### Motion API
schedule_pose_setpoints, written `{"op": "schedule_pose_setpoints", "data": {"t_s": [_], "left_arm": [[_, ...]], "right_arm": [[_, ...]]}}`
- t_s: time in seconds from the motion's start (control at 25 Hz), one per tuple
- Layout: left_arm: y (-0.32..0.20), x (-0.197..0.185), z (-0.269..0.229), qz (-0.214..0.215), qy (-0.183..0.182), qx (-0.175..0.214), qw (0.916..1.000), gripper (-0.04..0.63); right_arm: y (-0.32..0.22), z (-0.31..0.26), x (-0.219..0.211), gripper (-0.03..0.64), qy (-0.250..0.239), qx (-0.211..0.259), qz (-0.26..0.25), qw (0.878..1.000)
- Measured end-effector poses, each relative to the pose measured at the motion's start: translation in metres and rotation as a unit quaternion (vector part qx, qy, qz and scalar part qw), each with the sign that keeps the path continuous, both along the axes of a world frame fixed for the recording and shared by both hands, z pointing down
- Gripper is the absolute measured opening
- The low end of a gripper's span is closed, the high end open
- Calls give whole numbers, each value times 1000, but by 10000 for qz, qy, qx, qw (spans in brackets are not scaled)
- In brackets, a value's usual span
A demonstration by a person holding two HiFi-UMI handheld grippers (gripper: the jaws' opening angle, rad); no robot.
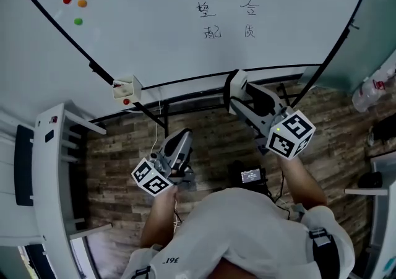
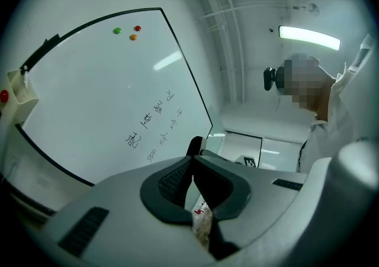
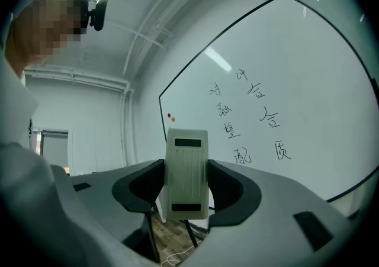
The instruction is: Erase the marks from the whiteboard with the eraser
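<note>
The whiteboard (image 1: 148, 18) fills the top of the head view, with two columns of black handwritten marks (image 1: 213, 8) near its lower middle. Below those marks my right gripper (image 1: 238, 89) is raised toward the board's bottom edge. It is shut on a pale rectangular eraser (image 3: 186, 165), which stands upright between the jaws, apart from the board. The same marks (image 3: 249, 124) lie up and to the right of it. Lower down and further from the board, my left gripper (image 1: 183, 137) is shut with nothing in it; its tips (image 2: 192, 177) meet.
Red (image 1: 67, 0), orange (image 1: 82, 3) and green (image 1: 78, 21) magnets sit at the board's upper left. A small white box (image 1: 125, 89) hangs on the lower frame. A white rack (image 1: 52, 179) stands left, bottles (image 1: 374, 86) right, a black device (image 1: 252, 177) on the wood floor.
</note>
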State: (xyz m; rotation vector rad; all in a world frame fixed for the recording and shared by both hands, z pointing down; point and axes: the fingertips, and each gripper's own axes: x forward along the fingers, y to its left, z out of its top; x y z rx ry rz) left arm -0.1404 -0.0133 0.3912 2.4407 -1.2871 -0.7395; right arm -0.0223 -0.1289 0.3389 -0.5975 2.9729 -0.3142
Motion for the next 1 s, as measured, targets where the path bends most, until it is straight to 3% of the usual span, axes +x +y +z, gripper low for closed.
{"op": "schedule_pose_setpoints", "data": {"t_s": [0.48, 0.76, 1.0], "left_arm": [[-109, 3, -28, -299, -208, 160, 9992, 8], [-132, -28, -44, -659, -172, 329, 9971, 8], [-143, -60, -68, -539, -399, 531, 9963, 8]], "right_arm": [[-113, -42, -8, 249, 15, 500, -116, 9987], [-132, -60, -39, 249, 150, 820, -123, 9964], [-139, -97, -87, 249, 413, 1398, 225, 9891]]}}
